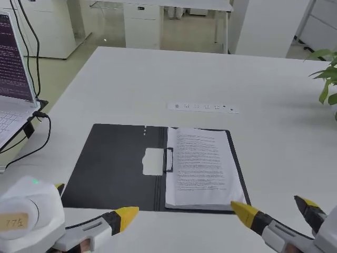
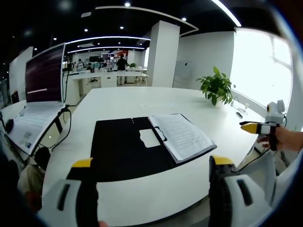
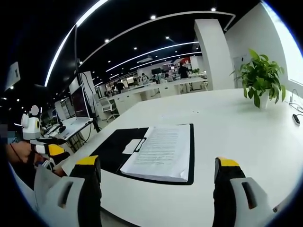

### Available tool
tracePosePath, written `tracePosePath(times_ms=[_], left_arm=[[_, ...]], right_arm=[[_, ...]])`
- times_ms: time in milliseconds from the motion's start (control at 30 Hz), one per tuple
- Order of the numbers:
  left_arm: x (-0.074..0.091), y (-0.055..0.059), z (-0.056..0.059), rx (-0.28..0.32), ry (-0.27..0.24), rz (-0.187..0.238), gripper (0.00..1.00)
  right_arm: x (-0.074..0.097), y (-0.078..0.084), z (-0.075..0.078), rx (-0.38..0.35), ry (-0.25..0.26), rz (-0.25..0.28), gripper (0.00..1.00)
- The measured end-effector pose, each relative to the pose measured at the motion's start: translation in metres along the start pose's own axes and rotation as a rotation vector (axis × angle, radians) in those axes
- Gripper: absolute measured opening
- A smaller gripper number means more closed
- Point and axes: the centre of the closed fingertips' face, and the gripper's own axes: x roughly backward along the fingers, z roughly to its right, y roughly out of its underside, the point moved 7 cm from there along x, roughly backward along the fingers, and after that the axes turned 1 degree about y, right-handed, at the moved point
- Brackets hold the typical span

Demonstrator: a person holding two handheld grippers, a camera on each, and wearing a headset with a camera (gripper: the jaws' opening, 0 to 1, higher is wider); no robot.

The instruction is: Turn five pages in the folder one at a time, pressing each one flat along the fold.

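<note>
A black folder (image 1: 113, 166) (image 2: 122, 146) (image 3: 116, 144) lies open on the white table, with a stack of printed pages (image 1: 200, 163) (image 2: 182, 136) (image 3: 161, 150) on its right half and a metal clip (image 1: 169, 159) at the fold. A small white slip (image 1: 154, 161) lies on the bare left cover. My left gripper (image 1: 92, 203) (image 2: 150, 166) hovers open near the folder's front left corner, holding nothing. My right gripper (image 1: 276, 206) (image 3: 156, 164) hovers open just off the front right corner, also holding nothing.
A laptop (image 1: 11, 79) with cables (image 1: 39, 124) stands at the table's left edge. A white strip with sockets (image 1: 202, 107) lies behind the folder. A potted plant (image 1: 327, 74) (image 3: 259, 78) stands at the far right.
</note>
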Motion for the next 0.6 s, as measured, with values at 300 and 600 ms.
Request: tracePosePath(times_ms=[300, 600], left_arm=[[0.0012, -0.0025, 0.0019, -0.002, 0.005, 0.0, 0.99], [-0.0017, -0.0018, 0.0068, -0.013, 0.018, -0.01, 0.99]], right_arm=[[0.0035, -0.0007, -0.0018, -0.013, -0.007, 0.017, 0.99], [0.0083, 0.0013, -0.0001, -0.015, -0.001, 0.012, 0.98]])
